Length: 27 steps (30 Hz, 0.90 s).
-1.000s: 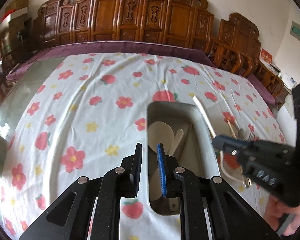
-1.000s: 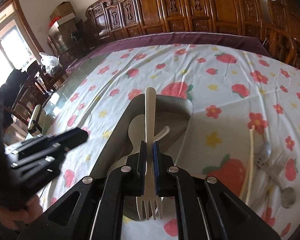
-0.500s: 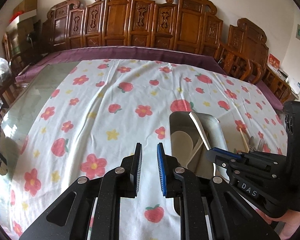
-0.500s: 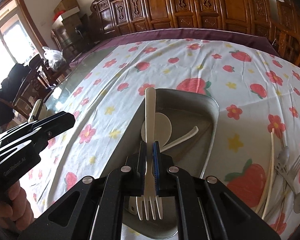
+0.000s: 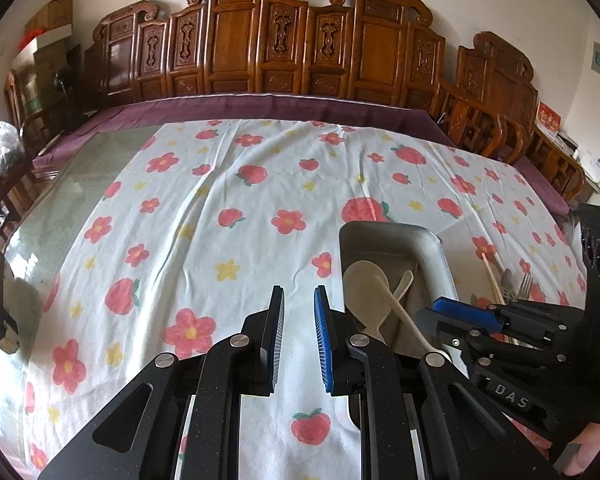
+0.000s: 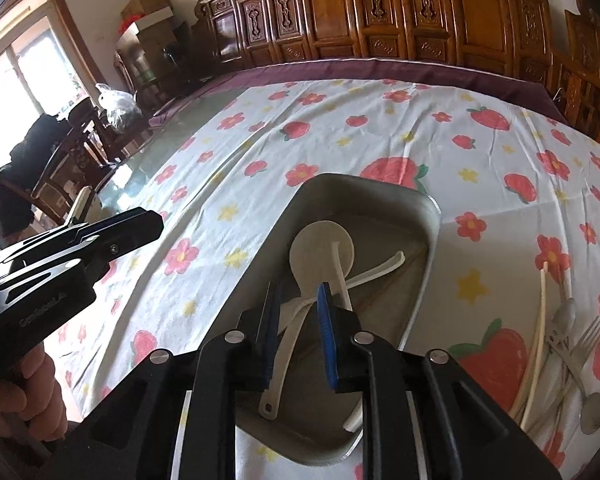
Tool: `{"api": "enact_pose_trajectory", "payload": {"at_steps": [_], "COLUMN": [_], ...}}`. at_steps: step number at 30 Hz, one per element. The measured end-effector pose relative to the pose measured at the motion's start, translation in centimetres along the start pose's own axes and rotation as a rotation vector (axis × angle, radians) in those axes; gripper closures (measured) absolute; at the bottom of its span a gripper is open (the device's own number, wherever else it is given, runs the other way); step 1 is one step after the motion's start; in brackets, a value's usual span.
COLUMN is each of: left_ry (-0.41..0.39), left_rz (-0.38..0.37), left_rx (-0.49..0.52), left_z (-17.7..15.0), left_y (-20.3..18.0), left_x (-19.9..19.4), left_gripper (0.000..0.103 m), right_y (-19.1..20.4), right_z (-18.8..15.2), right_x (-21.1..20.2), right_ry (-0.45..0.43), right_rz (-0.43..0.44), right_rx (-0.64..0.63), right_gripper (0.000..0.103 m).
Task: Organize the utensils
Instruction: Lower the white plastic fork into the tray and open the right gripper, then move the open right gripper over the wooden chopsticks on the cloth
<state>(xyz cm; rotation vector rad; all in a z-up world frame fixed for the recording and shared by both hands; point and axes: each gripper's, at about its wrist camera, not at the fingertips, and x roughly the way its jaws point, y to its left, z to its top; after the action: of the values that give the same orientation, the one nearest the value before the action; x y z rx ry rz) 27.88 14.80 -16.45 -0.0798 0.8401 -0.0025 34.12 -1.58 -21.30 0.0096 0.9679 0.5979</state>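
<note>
White plastic utensils (image 6: 324, 256) lie crossed inside the metal tray (image 6: 430, 240).

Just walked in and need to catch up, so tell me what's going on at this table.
A person is sorting utensils into a metal tray on the flowered tablecloth. The right gripper hangs over the tray with its fingers just opened, and the white plastic fork now lies loose in the tray with a rice paddle. The left gripper waits open and empty beside the tray. A metal fork, spoons and chopsticks remain on the cloth.
</note>
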Motion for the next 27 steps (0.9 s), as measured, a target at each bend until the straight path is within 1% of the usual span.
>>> {"api": "enact_pose_trajectory", "payload": {"at_steps": [4, 10, 12, 14, 15, 16, 17, 18, 19, 23, 26, 27], "left_ry": [0.0, -0.014, -0.018, -0.019, -0.018, -0.02, -0.023, -0.02, -0.02, -0.042, -0.062, -0.065], "left_rz": [-0.002, -0.008, -0.01, -0.013, -0.014, -0.016, -0.024, -0.03, -0.036, -0.081, -0.107, -0.11], "left_rx": [0.015, 0.046, 0.061, 0.075, 0.083, 0.089, 0.1, 0.108, 0.112, 0.145, 0.164, 0.168], "left_z": [-0.1, -0.3, -0.5, -0.7, -0.9, -0.9, -1.0, -1.2, -1.2, -1.6, -2.1, -2.2], "left_y": [-0.7, -2.2, -2.9, -3.8, -4.2, -4.6, -5.2, -5.8, -6.1, -8.6, -10.1, -10.5], "left_x": [-0.1, -0.7, -0.9, -1.0, -1.1, -1.2, -1.3, -1.5, -1.5, -2.5, -3.2, -3.2], "left_gripper": [0.089, 0.089, 0.086, 0.075, 0.062, 0.055, 0.055, 0.05, 0.044, 0.029, 0.023, 0.018], "right_y": [-0.3, -1.9, -2.8, -3.7, -4.2, -4.7, -5.2, -5.8, -6.3, -8.7, -10.5, -10.9], "right_z": [-0.8, -3.5, -4.7, -5.8, -6.5, -7.1, -7.5, -7.9, -8.3, -10.2, -11.6, -12.0], "right_x": [-1.7, -5.3, -6.6, -7.7, -8.4, -9.0, -9.4, -9.9, -10.3, -12.2, -13.3, -13.4], "right_ry": [-0.016, -0.035, -0.038, -0.04, -0.04, -0.042, -0.042, -0.042, -0.043, -0.051, -0.055, -0.055], "right_rz": [-0.018, -0.068, -0.093, -0.111, -0.123, -0.136, -0.145, -0.156, -0.166, -0.22, -0.257, -0.265], "right_rx": [-0.019, -0.037, -0.038, -0.031, -0.028, -0.025, -0.022, -0.018, -0.013, 0.011, 0.046, 0.054], "right_gripper": [0.082, 0.082, 0.082, 0.082, 0.082, 0.082, 0.082, 0.082, 0.082, 0.082, 0.082, 0.081]}}
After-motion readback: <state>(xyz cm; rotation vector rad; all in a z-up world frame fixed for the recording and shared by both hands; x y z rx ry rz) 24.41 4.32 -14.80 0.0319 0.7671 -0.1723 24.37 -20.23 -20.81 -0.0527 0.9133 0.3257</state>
